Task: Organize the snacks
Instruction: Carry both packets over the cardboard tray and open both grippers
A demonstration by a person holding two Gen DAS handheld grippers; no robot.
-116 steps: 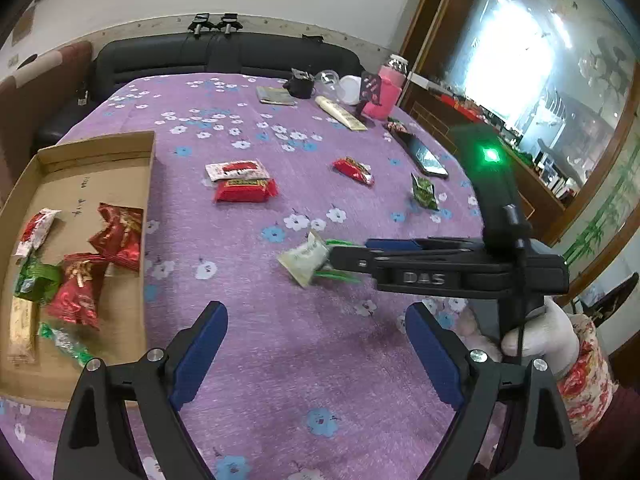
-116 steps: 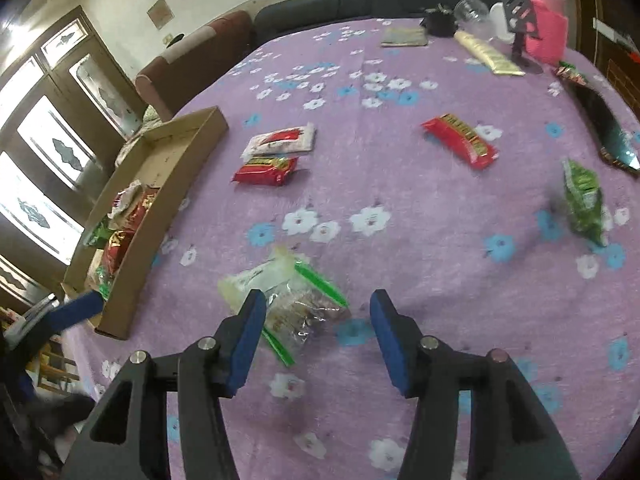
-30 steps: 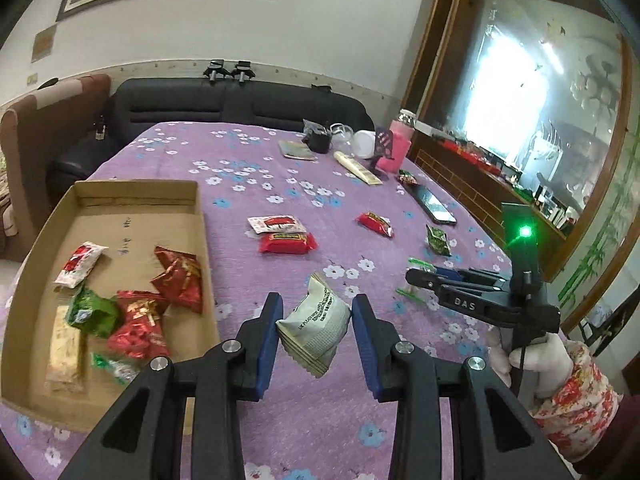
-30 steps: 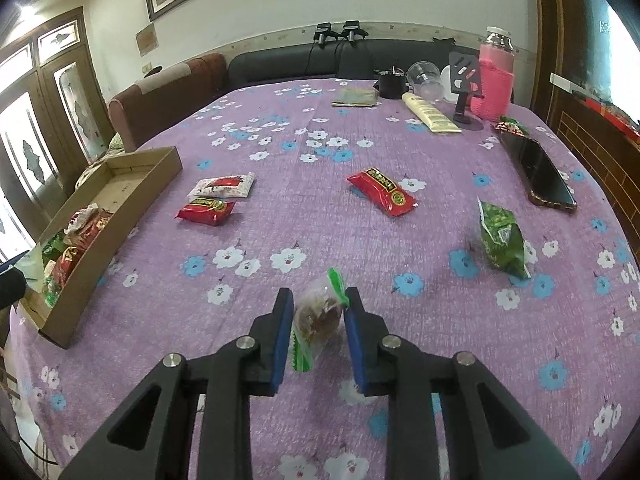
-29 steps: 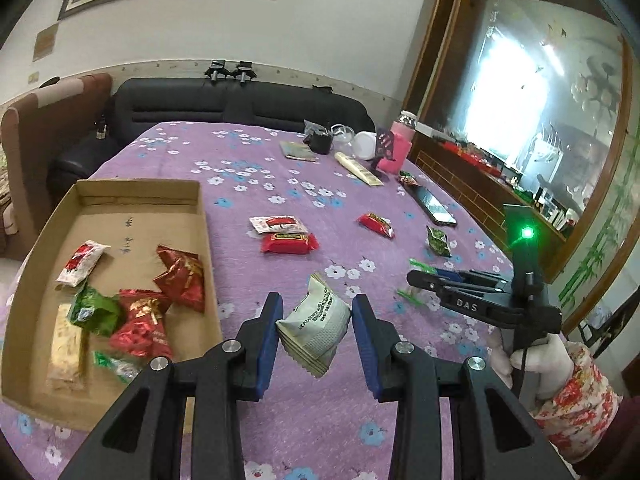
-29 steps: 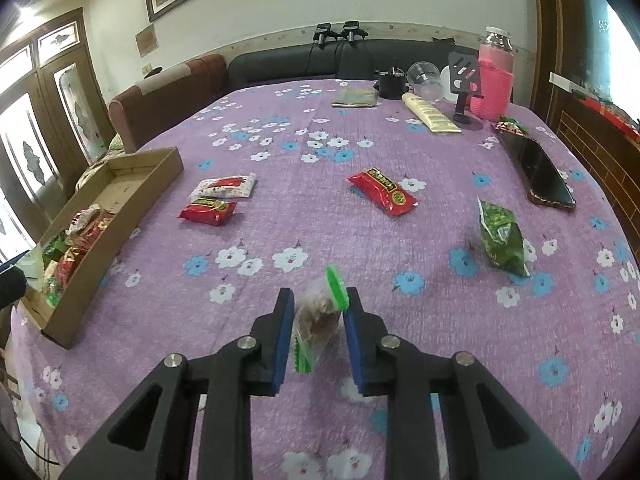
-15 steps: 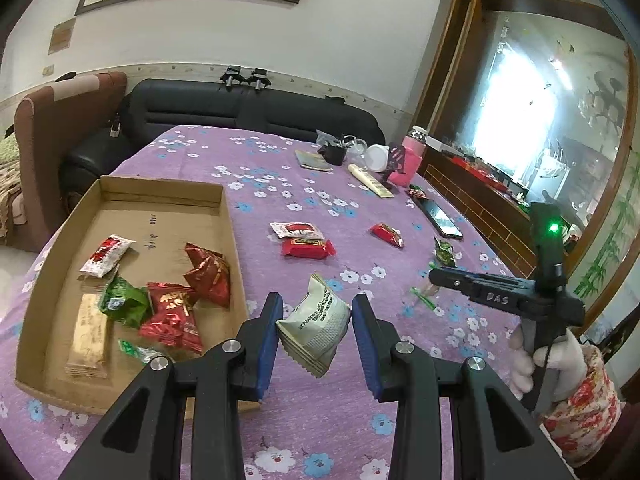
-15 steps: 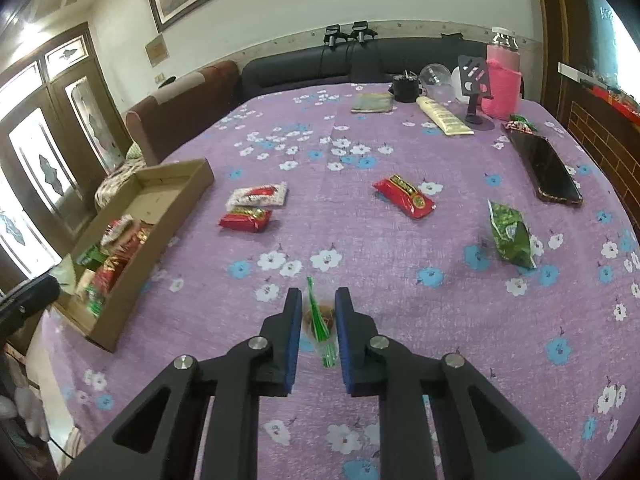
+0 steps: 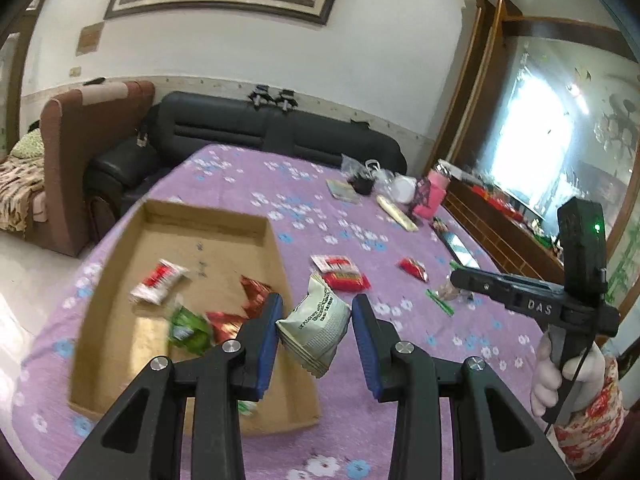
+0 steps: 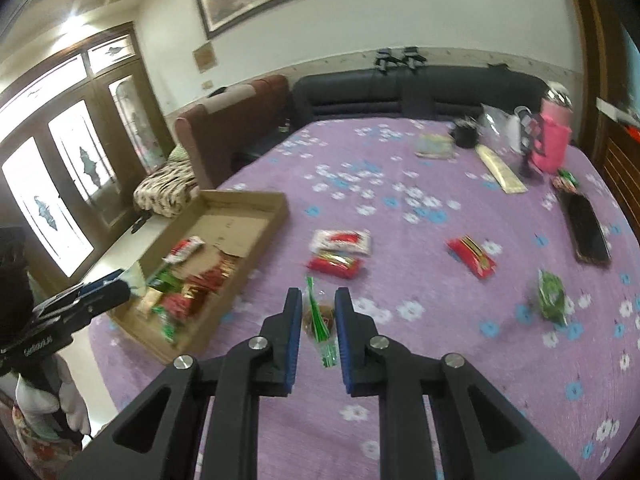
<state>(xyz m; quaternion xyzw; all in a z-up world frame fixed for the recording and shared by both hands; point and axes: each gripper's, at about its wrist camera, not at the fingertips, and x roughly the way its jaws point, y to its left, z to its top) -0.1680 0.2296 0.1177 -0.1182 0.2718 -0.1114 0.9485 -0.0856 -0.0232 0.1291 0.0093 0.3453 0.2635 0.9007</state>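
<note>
Gripping a pale cream snack packet (image 9: 314,326) between its blue pads, the left tool (image 9: 316,328) is held above the near right corner of the cardboard tray (image 9: 208,220), evidently so that the packet can be let down among the red and green packets already gathered there. The right tool (image 10: 316,320) is closed narrowly on a clear snack bag with green stripes (image 10: 318,318), kept clear of the purple flowered surface (image 10: 440,340), seemingly awaiting its turn. The cream packet is seen to be puffed, crimped along its lower edge and printed in dark lettering, while several packets remain scattered on the surface.
</note>
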